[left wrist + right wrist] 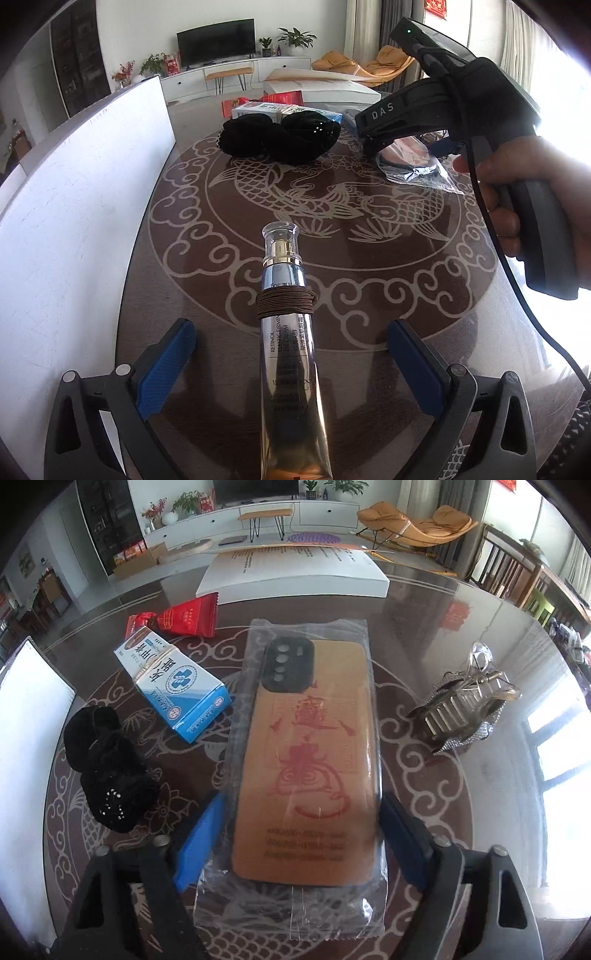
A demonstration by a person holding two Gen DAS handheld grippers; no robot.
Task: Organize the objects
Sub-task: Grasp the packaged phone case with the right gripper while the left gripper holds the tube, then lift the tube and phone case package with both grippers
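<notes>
In the left wrist view an eye-cream tube (291, 373) with a brown hair tie wound round it lies on the table between the fingers of my open left gripper (288, 354), touching neither. In the right wrist view my right gripper (299, 834) is shut on a bagged orange phone case (308, 760), its blue pads pressing both long sides. From the left wrist view the right gripper (373, 144) holds that bagged case (410, 158) at the table's far right. A black scrunchie (110, 771) (280, 136), a blue-white medicine box (173, 683) and a clear hair claw (465, 705) lie around.
A white board (81, 206) stands along the left side of the round table (369, 280). Red snack packets (184, 620) and a white box (295, 576) lie at the far side. The person's hand (524, 192) holds the right gripper's handle.
</notes>
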